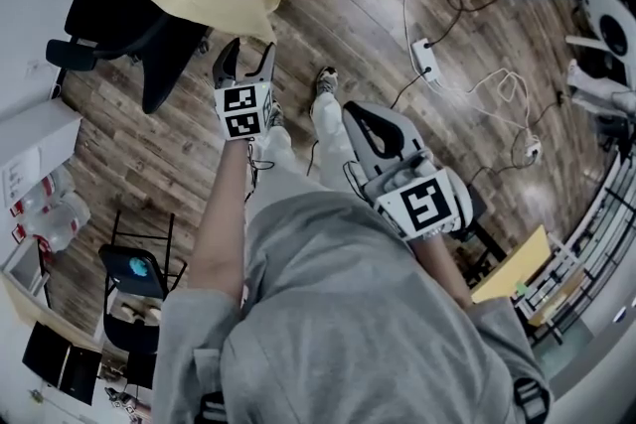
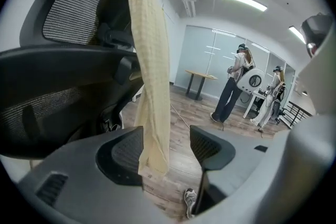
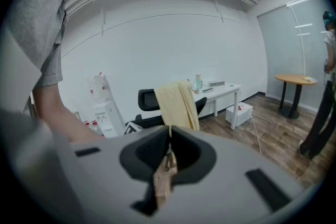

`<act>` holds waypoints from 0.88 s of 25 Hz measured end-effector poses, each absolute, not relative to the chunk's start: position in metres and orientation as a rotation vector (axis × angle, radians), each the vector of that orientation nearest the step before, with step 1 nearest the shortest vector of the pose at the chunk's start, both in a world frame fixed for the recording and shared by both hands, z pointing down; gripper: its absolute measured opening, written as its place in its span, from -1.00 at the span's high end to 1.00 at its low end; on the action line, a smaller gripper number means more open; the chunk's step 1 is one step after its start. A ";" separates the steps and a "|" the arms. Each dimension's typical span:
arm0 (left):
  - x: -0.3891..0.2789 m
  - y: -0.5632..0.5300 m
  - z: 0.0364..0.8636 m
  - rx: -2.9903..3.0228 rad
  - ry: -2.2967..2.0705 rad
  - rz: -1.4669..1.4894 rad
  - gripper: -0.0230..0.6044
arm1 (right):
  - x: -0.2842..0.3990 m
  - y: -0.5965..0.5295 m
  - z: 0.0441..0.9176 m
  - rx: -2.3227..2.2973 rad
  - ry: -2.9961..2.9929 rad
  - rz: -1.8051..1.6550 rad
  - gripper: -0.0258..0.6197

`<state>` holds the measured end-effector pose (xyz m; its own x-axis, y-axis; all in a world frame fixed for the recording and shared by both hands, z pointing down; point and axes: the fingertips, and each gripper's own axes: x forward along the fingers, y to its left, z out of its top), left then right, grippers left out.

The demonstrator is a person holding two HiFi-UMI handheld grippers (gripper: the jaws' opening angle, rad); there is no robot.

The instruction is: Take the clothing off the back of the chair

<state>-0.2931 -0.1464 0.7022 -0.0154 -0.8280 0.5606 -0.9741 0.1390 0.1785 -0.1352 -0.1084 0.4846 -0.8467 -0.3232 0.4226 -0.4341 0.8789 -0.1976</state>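
The left gripper (image 1: 248, 57) is held out far ahead on a bare, nearly straight left forearm (image 1: 221, 218), pointed forward and tilted down. Its jaws are seen wide apart in the left gripper view (image 2: 165, 153). The right gripper (image 1: 356, 119) is kept nearer the body, to the right, on a bent right arm (image 1: 439, 265), and is angled forward and slightly down. Its jaws are shown pressed together in the right gripper view (image 3: 169, 150).
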 end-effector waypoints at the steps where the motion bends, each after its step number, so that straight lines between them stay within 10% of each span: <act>1: -0.296 -0.148 0.707 1.708 -1.882 0.357 -0.02 | -0.135 -0.109 0.487 0.550 -2.661 0.407 0.81; 22: -0.309 -0.186 0.724 1.662 -1.893 0.355 0.09 | -0.127 -0.146 0.497 0.555 -2.631 0.443 0.81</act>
<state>-0.3089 -0.1864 0.7244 -0.0468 -0.8093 0.5855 -0.9665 0.1849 0.1782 -0.1265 -0.1458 0.4972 -0.8353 -0.3105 0.4537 -0.4418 0.8702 -0.2180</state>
